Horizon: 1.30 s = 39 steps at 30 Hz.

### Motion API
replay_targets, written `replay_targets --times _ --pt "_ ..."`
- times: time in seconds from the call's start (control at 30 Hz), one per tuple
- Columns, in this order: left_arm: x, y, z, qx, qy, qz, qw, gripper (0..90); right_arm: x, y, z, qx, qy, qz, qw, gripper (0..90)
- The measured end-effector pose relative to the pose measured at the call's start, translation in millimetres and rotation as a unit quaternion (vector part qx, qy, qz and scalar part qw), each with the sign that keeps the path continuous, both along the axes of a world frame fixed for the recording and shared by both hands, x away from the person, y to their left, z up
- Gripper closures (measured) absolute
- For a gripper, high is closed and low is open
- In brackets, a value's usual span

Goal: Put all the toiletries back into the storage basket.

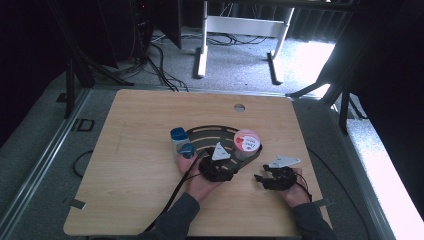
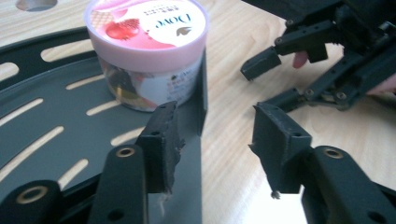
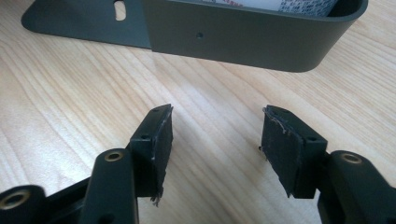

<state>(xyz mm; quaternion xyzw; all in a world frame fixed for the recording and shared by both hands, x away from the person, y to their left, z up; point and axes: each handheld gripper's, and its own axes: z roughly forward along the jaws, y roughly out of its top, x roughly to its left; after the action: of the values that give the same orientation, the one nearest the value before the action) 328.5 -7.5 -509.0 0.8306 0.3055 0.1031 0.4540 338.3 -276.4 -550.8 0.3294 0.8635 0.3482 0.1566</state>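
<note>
Light wood table (image 1: 140, 165) on grey carpet, dark room, white desk frame at top centre of the high view, cables on the floor.

Dark slotted tray (image 1: 210, 134), curved, sits at frame centre with its long axis running left to right. Pink-lidded ice cream cup (image 1: 246, 142) stands upright on the tray's right end, against the tray wall. In the left gripper view the cup (image 2: 147, 51) fills the upper left, lid label readable, with the tray wall edge (image 2: 203, 88) just beside it.

Blue-capped container (image 1: 179, 140) stands at the tray's left end, a hand partly around it.

Left gripper (image 1: 217, 167) hovers at the tray's near edge, just below and left of the cup. Its jaws stand apart with nothing between them; one pad (image 2: 164, 144) overlaps the tray edge, whether touching cannot be told. The cup lies ahead and to the left of its jaw line.

Right gripper (image 1: 260, 178) sits lower right of the cup, over bare wood. Jaws (image 3: 212, 149) apart, empty; the tray's rounded corner (image 3: 261, 42) lies straight ahead, apart from the pads.

Judgement: the left gripper is the nearer one to the cup; a grasp would call for a short advance up and leftward over the tray wall.
</note>
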Motion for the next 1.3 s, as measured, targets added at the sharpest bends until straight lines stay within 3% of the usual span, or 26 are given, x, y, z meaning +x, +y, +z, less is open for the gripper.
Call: replay_targets --times 0.13,0.47,0.67,0.93,1.3 --pt "-8.4 6.4 3.7 0.006 -0.006 0.000 1.0000 54.7 -3.3 0.2 1.0 0.007 -0.004 -0.006 0.9999 47.9" --pt "-20.4 25.9 9.8 0.014 0.003 0.002 0.9999 57.1 -5.8 -1.3 -0.9 0.012 -0.004 -0.009 0.9999 52.7" --pt "-26.2 39.8 12.4 0.010 -0.001 0.012 0.9999 56.5 -5.5 -1.2 -2.4 0.010 -0.003 -0.008 0.9999 53.0" --pt "-34.1 53.0 8.0 0.018 0.002 0.013 0.9997 55.1 -4.6 -3.3 -3.6 0.019 0.001 -0.007 0.9998 52.8" --pt "-44.9 70.2 15.7 0.032 0.003 0.019 0.9993 59.3 -4.1 -5.0 -4.5 0.023 0.002 -0.002 0.9997 51.1"
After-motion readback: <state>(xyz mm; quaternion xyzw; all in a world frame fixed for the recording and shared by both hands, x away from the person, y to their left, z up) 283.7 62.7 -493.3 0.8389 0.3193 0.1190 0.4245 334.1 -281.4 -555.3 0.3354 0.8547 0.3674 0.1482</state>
